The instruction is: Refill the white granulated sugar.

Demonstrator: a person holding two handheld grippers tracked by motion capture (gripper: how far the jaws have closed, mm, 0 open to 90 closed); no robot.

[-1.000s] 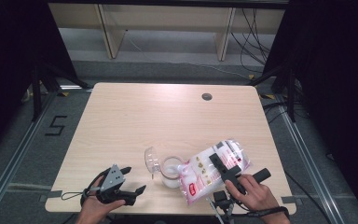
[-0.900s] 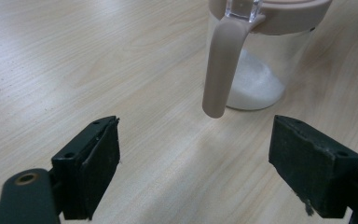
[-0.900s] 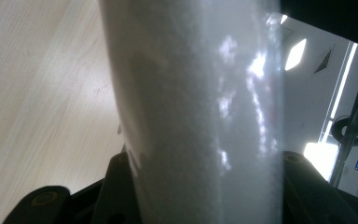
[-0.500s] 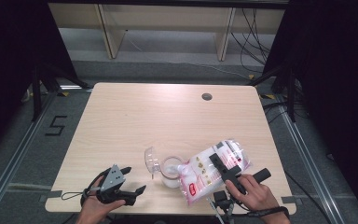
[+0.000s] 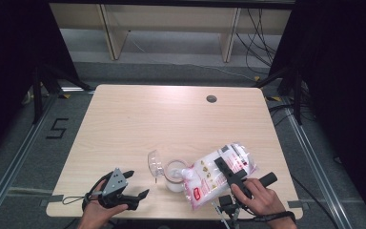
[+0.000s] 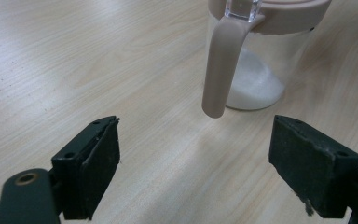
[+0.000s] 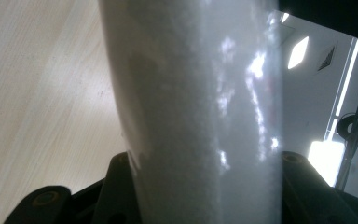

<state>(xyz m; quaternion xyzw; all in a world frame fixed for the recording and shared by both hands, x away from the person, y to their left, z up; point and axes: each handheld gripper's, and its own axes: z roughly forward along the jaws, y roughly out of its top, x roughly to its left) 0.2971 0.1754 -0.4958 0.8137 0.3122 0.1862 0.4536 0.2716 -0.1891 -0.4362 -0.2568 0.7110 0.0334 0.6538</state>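
Right, the right tool (image 5: 225, 168) is clamped across the middle of a soft clear plastic bag of white granules with red printing (image 5: 205, 176), and in the right gripper view the bag (image 7: 191, 112) bulges up between the two black jaws. The bag's long axis slants from upper right down to lower left, its lower mouth end sitting right over the open rim of the clear plastic jar with a pale pink collar (image 5: 174, 172). That's the relation that matters: jar just to the left of the tool, under the bag's low end. Its flipped-back clear lid (image 5: 154, 162) stands off the far side. White granules already lie in the jar's base (image 6: 254, 84); whether any are flowing now, I can't say. Over on the left, the left tool (image 5: 132, 186) rests released on the wooden bench (image 5: 171, 114), jaws wide, aimed at the jar's pink handle (image 6: 219, 65), near but apart.
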